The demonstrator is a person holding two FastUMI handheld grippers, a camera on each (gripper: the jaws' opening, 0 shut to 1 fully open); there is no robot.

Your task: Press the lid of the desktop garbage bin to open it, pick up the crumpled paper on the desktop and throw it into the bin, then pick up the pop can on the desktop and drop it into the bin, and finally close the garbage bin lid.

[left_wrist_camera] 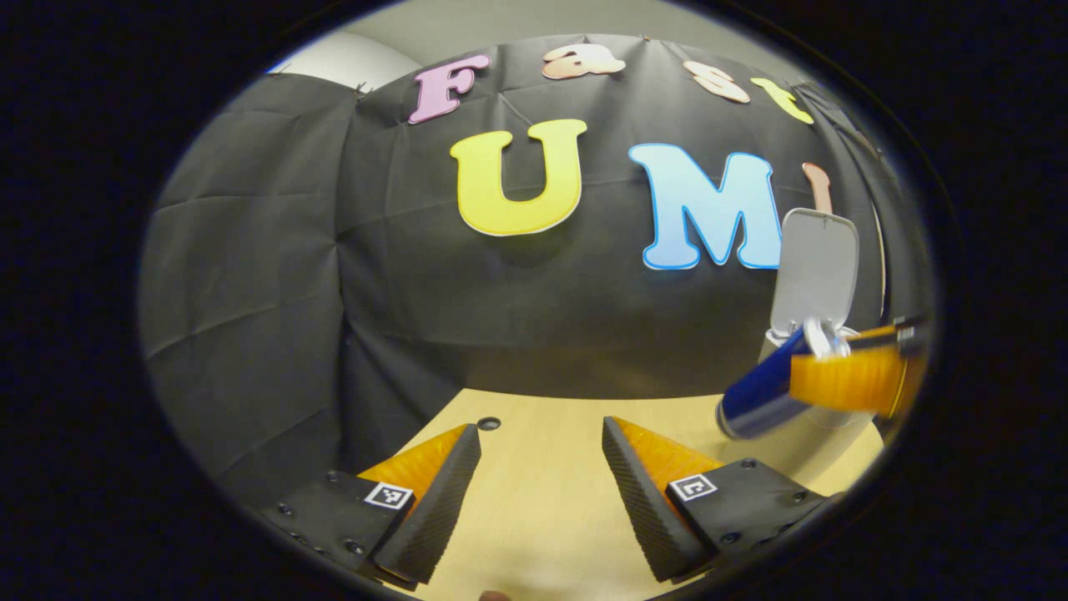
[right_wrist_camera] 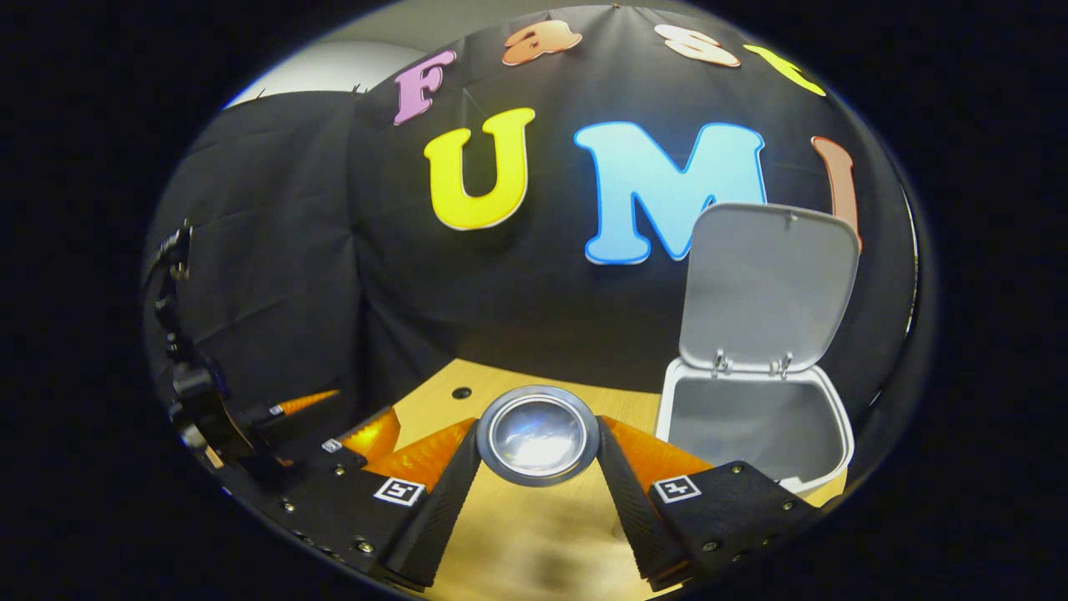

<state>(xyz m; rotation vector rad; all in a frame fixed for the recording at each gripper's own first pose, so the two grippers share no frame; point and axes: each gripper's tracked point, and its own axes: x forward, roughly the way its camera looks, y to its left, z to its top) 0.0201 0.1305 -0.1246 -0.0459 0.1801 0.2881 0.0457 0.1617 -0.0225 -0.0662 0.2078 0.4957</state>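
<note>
The blue pop can [right_wrist_camera: 538,438] sits between the fingers of my right gripper [right_wrist_camera: 538,424], which is shut on it; its silver end faces the camera. Just to the right stands the white bin [right_wrist_camera: 834,434], its lid [right_wrist_camera: 768,284] raised upright and the inside in view. In the left gripper view the can [left_wrist_camera: 763,392] hangs tilted in the right gripper [left_wrist_camera: 822,359], in front of the bin's lid [left_wrist_camera: 818,267]. My left gripper [left_wrist_camera: 541,426] is open over the wooden table [left_wrist_camera: 542,501] with nothing between its fingers.
A small dark hole [left_wrist_camera: 489,423] marks the tabletop near its far edge. The black cloth wall closes the table's back and left side. In the right gripper view the left gripper [right_wrist_camera: 342,417] and its black handle sit low at the left.
</note>
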